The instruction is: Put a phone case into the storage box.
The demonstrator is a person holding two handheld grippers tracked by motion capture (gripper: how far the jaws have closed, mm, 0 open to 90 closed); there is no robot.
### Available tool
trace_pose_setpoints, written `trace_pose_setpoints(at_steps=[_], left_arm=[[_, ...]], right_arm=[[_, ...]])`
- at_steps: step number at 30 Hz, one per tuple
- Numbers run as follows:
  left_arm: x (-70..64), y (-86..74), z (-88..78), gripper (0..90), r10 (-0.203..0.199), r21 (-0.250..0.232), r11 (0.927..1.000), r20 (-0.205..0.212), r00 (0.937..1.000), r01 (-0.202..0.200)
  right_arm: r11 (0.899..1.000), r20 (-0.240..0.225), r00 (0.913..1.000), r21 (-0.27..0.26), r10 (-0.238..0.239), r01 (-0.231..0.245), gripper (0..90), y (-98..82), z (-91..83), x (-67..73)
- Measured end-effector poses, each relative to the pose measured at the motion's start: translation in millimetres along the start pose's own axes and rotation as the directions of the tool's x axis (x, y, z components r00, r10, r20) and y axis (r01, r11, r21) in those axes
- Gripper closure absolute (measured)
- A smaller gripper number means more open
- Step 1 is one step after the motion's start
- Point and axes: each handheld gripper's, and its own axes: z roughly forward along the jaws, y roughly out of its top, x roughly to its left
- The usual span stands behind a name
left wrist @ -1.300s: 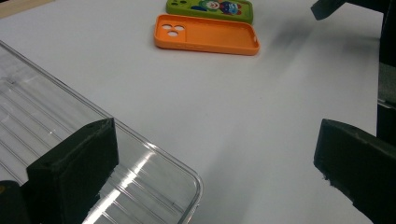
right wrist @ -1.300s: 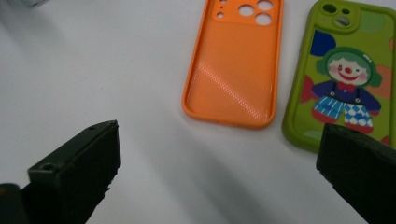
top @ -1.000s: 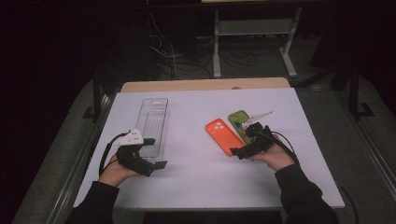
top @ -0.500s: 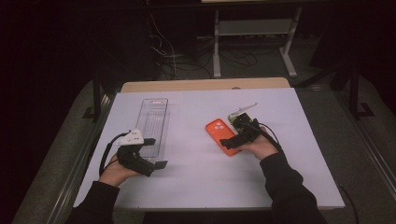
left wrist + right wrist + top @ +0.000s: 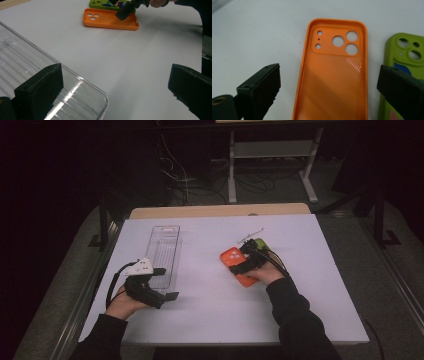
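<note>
White table: orange case lies between right claw's spread jaws.

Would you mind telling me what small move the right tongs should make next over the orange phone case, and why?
Probably lower the right tongs and close them across the orange phone case. Their jaws stand open on either side of it, the case lies flat and open side up on the table, and the green case lies close beside it.
</note>
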Motion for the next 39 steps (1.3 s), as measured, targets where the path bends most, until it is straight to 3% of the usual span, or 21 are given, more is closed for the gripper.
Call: trace_pose_setpoints(at_steps=[5, 9, 15, 26, 39], left_arm=[[-1.0, -0.4, 0.4, 0.0, -0.014, -0.007, 0.9999, 0.002, 0.9999, 0.014], [-1.0, -0.5, 0.3, 0.0, -0.019, -0.009, 0.9998, 0.0, 0.9998, 0.019], [-1.0, -0.6, 0.0, 0.0, -0.02, -0.012, 0.9997, 0.0, 0.9998, 0.02], [-0.4, -0.8, 0.1, 0.0, -0.02, -0.013, 0.9997, 0.001, 0.9998, 0.02], [0.8, -0.6, -2.0, 0.0, -0.023, -0.01, 0.9997, -0.004, 0.9997, 0.023]], right_arm=[[1.0, -0.001, 1.0, 0.012, 0.0, 0.0, 6.0, 0.1, 11.5, 1.3], [1.0, 0.027, 0.9996, 0.021, -0.007, 0.006, 6.4, 0.3, 18.1, 2.8], [1.0, 0.061, 0.9978, 0.015, -0.025, 0.024, 7.7, 0.7, 19.0, 1.5], [0.997, 0.078, 0.9958, 0.062, -0.049, 0.044, 10.5, -2.3, 28.6, 3.0], [0.998, 0.07, 0.9974, 0.057, -0.016, 0.012, 14.1, -4.1, 27.7, 2.0]])
